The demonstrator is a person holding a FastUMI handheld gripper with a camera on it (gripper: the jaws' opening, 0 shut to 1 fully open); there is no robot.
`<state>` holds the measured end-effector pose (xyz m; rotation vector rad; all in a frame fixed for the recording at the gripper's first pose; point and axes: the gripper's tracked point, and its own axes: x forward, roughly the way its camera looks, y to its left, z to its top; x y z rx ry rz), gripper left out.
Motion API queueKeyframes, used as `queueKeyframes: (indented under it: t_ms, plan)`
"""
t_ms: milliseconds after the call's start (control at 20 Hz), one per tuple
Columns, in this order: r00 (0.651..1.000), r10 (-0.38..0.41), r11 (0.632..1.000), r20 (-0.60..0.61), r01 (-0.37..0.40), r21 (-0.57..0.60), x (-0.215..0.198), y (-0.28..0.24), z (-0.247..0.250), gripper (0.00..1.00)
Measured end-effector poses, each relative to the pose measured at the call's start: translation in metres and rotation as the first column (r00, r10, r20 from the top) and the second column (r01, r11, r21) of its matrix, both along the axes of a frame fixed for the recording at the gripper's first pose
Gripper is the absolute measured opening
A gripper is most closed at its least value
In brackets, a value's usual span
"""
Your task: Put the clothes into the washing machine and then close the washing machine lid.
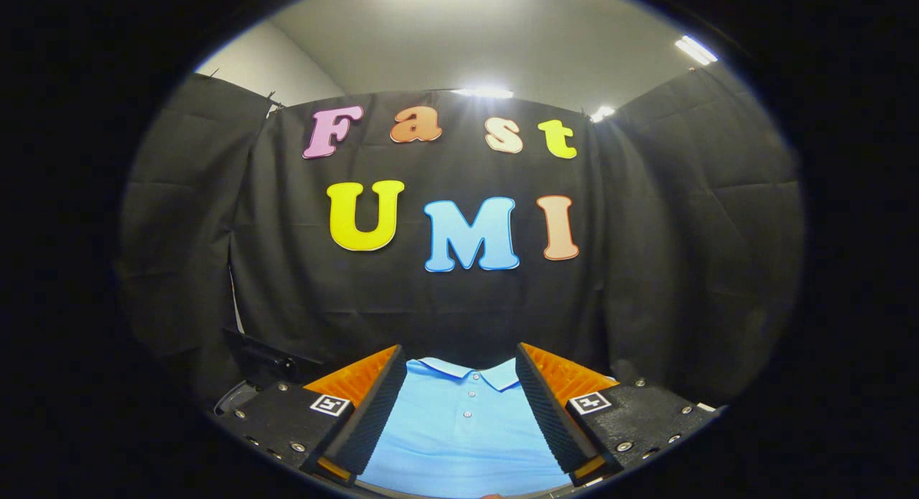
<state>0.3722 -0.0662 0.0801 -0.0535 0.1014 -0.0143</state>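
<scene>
1. A black cloth wall [459, 298] fills the middle of the frame, hanging in loose folds with faint horizontal creases.
2. Two more black cloth panels [179, 219] flank it at the left and right of the frame, angled inward so the booth closes on three sides.
3. Above the cloth, at the upper left, a pale grey room wall [269, 64] shows.
4. A plain light ceiling [488, 39] spans the top of the frame.
5. Bright strip lights [695, 50] sit at the top centre and upper right; two further glares shine just over the top edge of the cloth, right of centre.
</scene>
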Motion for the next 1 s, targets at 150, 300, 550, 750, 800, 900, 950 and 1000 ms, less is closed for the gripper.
queueKeyframes:
  t_ms: [150,300,550,750,800,900,950,1000]
  plan:
    - [0.999,0.014,1.0,-0.052,-0.014,0.003,0.018,0.004,-0.011,0.95]
    - [0.994,0.024,1.0,-0.109,-0.022,0.018,0.036,0.007,-0.021,0.95]
    - [0.969,0.03,0.999,-0.243,-0.021,0.04,0.07,0.004,-0.047,0.95]
    - [0.929,0.035,0.997,-0.368,-0.005,0.083,0.092,0.002,-0.075,0.95]
    - [0.918,0.035,0.996,-0.395,-0.002,0.084,0.097,0.001,-0.083,0.95]
    - [0.891,0.038,0.998,-0.453,-0.009,0.066,0.104,0.002,-0.099,0.95]
    - [0.875,0.039,0.998,-0.483,-0.015,0.054,0.105,0.004,-0.108,0.95]
    - [0.862,0.041,0.999,-0.506,-0.019,0.048,0.107,0.005,-0.115,0.95]
